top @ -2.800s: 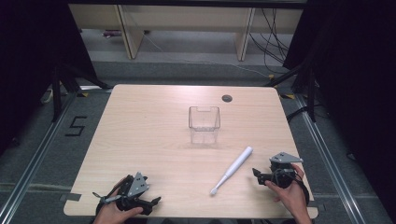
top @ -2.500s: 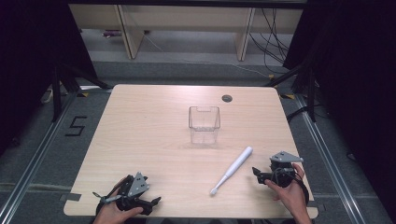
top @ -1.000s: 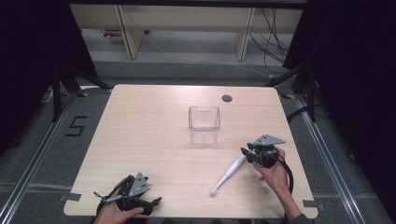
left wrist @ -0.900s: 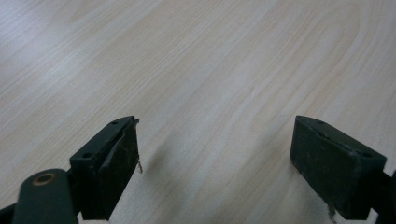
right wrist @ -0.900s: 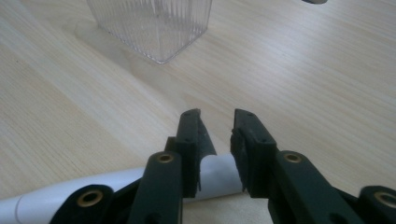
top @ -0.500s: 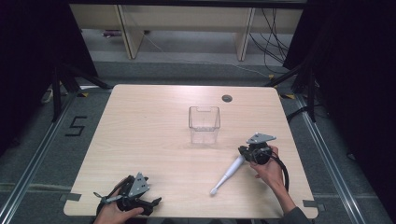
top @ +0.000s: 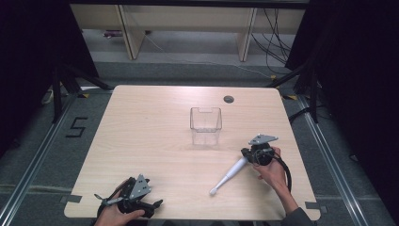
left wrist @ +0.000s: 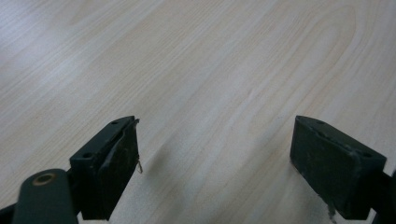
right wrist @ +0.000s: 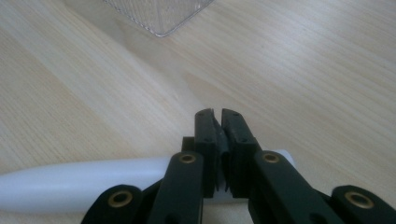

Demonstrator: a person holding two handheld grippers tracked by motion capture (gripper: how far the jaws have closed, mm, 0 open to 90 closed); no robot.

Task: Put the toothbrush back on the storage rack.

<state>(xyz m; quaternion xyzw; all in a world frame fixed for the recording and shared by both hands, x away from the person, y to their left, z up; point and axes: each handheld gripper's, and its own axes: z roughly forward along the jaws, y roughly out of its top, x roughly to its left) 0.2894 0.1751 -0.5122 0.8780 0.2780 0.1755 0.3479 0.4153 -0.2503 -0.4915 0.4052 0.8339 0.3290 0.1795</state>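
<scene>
High view: the wooden table (top: 155, 132) carries 3 things of note. A clear plastic container (top: 205, 125) stands upright near the centre and looks empty. At about 5 o'clock from it lies a white toothbrush-like tool (top: 228, 174), flat on the wood, its thick handle end toward 1 o'clock and its thin head toward 7 o'clock. The right gripper (top: 246, 154) sits at that handle end, the hand behind it. The left gripper (top: 157, 203) rests at the table's 7 o'clock corner, well apart from everything.

Left gripper view: the jaws stand wide apart over bare wood, with nothing between them.

Right gripper view: the right gripper (right wrist: 217, 116) has just been closing, and its jaws now look drawn almost together, with the white handle (right wrist: 84, 179) running crosswise beneath them near its rounded end. It appears clamped on the handle, though the contact itself is hidden under the jaws. A corner of the container (right wrist: 159, 16) shows at 11 o'clock, apart from the tool.

Risks, as I judge them: the grip sits close to 1 end of a long, smooth, tapering handle, so on lifting the tool may pivot, droop or slip out. Carried toward the light container, a swinging head could knock it over.
</scene>
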